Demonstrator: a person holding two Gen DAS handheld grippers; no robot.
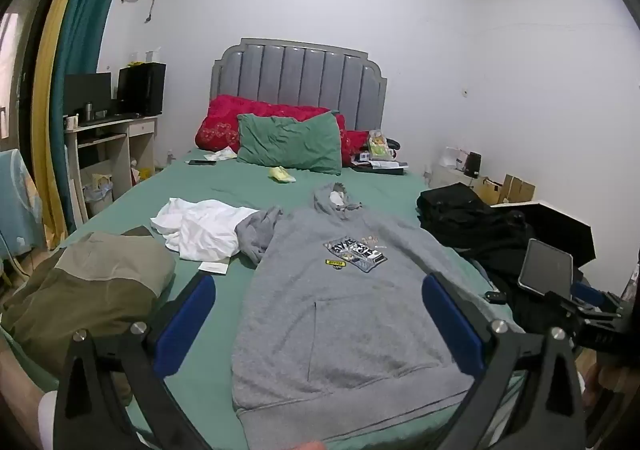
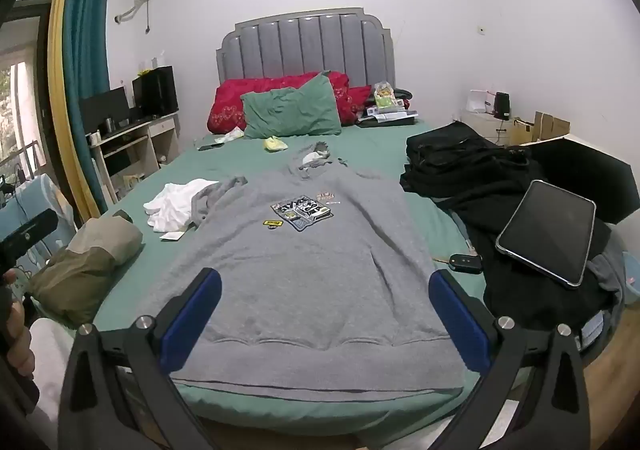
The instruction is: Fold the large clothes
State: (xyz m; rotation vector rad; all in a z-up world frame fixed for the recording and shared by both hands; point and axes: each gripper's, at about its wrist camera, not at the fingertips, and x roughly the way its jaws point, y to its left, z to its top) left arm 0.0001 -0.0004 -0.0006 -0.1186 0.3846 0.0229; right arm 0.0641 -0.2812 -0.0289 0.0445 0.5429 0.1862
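Both grippers, left (image 1: 318, 324) and right (image 2: 325, 318), hover spread wide and empty over the hoodie (image 2: 304, 262), flat near the bed's (image 2: 372, 145) near edge, tablet (image 2: 548, 232) right

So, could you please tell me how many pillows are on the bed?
2 visible: a green pillow near the headboard, and a red pillow directly behind it against the headboard. More may be hidden behind them.

One grey hoodie (image 2: 304, 250), one tablet (image 2: 548, 234), perhaps two pillows (image 2: 292, 109).
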